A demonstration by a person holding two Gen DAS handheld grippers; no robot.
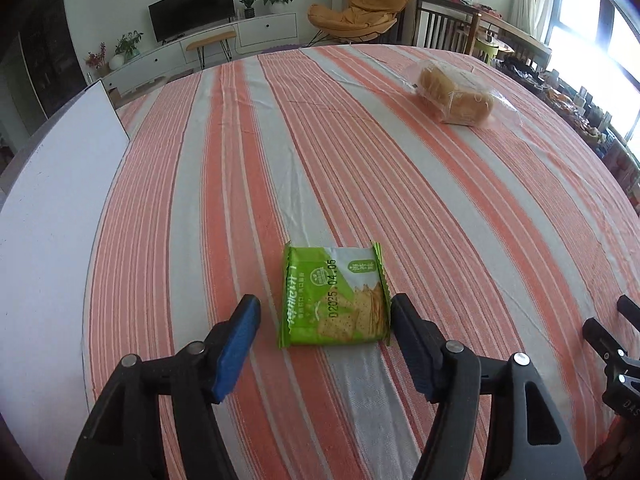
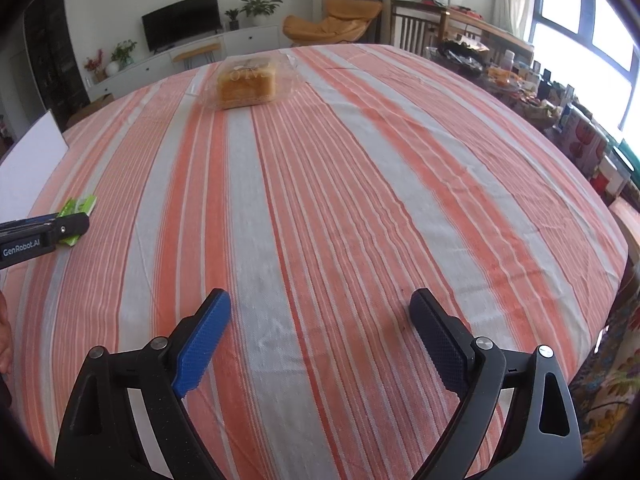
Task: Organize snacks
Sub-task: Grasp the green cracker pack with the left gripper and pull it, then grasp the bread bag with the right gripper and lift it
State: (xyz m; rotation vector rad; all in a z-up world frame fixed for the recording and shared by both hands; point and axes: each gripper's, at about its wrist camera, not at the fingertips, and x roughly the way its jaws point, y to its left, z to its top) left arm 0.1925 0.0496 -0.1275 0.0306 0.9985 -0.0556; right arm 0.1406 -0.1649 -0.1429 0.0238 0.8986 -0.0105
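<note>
Both grippers tilt downward, jaws open: left gripper [image 1: 325, 312] straddling cracker packet [image 1: 336, 300], right gripper [image 2: 320, 304] empty.

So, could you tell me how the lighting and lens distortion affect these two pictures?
Left wrist view: the window is blown out, the striped tablecloth bows outward, and the green cracker packet is sharp. Right wrist view: the same window glare at right, dark vignette in the corners, and the bagged bread is slightly soft.

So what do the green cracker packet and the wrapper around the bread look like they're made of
The flat green cracker packet looks like printed plastic film: glossy, with crimped, zigzag-cut end seals. The clear wrapper around the golden bread loaf seems to be thin transparent plastic, since the loaf shows through and the loose edges crinkle and shine.
</note>
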